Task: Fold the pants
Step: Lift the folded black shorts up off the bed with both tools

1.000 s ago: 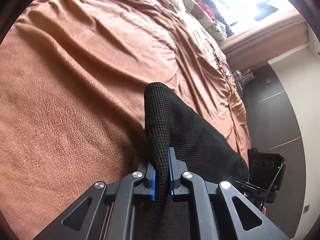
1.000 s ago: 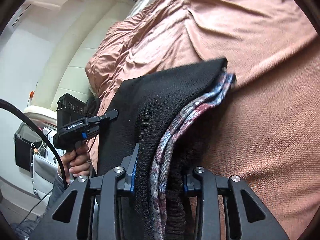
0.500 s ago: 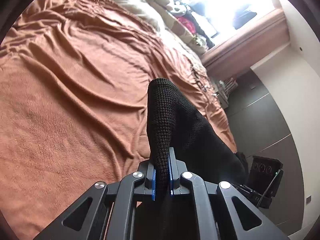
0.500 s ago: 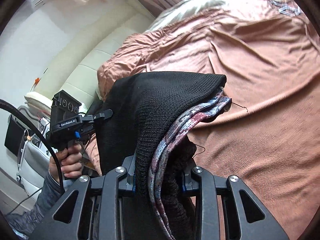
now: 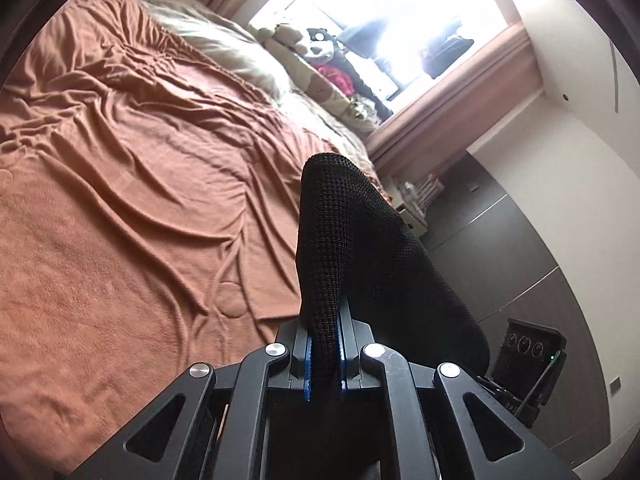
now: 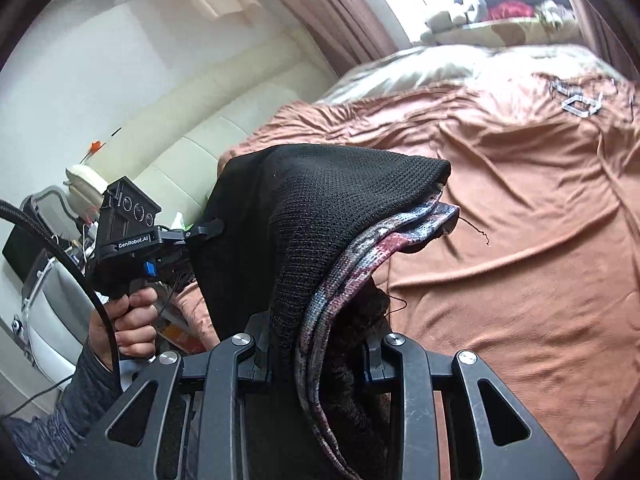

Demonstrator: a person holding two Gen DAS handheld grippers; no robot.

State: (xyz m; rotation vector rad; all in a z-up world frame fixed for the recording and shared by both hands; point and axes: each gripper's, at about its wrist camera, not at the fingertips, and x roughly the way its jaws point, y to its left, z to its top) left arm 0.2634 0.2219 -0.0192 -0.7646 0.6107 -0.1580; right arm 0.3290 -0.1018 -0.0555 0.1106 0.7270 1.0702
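- Since 1.0 s ago both grippers had tilted up: window and far wall came into L wrist view, and pants rose off the bedspread.
- L gripper [image 5: 324, 354]: jaws nearly closed, blue pads [image 5: 307, 364] pinching a thin fold of black knit pants [image 5: 344, 248]. Fabric stood up fwd of the jaws in a rounded peak, then draped off to the right.
- R gripper [image 6: 320, 356]: jaws at moderate width, clamped on a thick bunch of the pants [image 6: 320, 208], black outer layer plus grey/maroon patterned inner layer [image 6: 360, 256]. Loose threads hung at the edge.
- Pants held in air betw. the two grippers, above the rust-orange bedspread [image 5: 120, 200]; contact w/ bed could not be told.
- R wrist view: person's L hand [image 6: 124, 324] gripped the other unit's handle, labelled "GenRobot.AI".
- Beyond: cream pillow [image 5: 224, 48], stuffed toys [image 5: 316, 40] on sill by bright window [image 5: 400, 24]; cream headboard [image 6: 192, 128] to the left in R view.
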